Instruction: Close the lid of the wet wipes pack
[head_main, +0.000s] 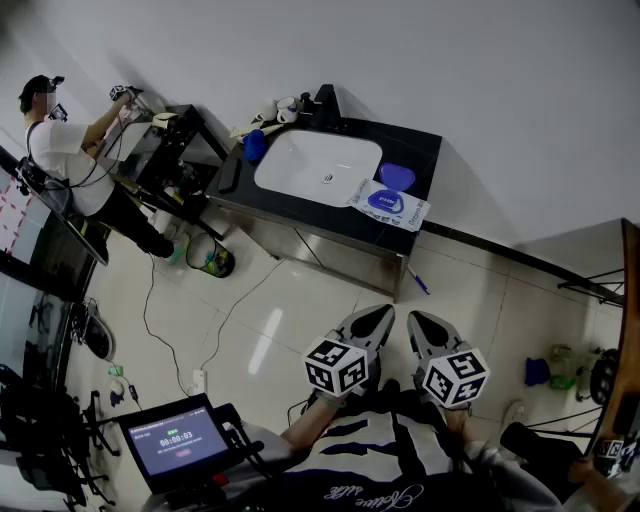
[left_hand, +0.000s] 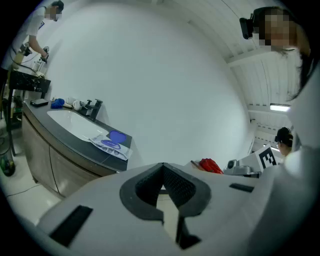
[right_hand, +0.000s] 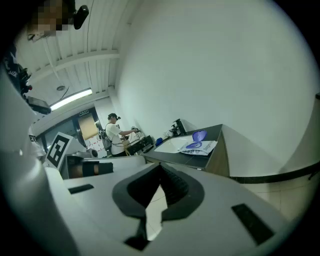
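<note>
Looking down from the head view, we cannot see the hands that hold the two grippers. The marker cubes (head_main: 337, 366) and a striped garment (head_main: 340, 440) cover them, and the lower edge cuts off the wearer's body. Print on the wet wipes pack (head_main: 389, 205) is too small to read, and the small items behind the basin (head_main: 318, 165) are hard to tell apart.

The left gripper (head_main: 378, 318) and right gripper (head_main: 420, 322) are held side by side, low and close to the body, above pale glossy floor tiles (head_main: 280, 300). Their tips point toward the counter and are well apart from it. In each gripper view the dark ribbed pads (left_hand: 181, 184) meet at their tips with nothing between them.

The pack lies flat on the black countertop (head_main: 425, 150), just right of the white oval basin. It is a soft white pouch with blue print. Its rounded blue lid (head_main: 397, 177) stands flipped open at the pack's far side.
</note>
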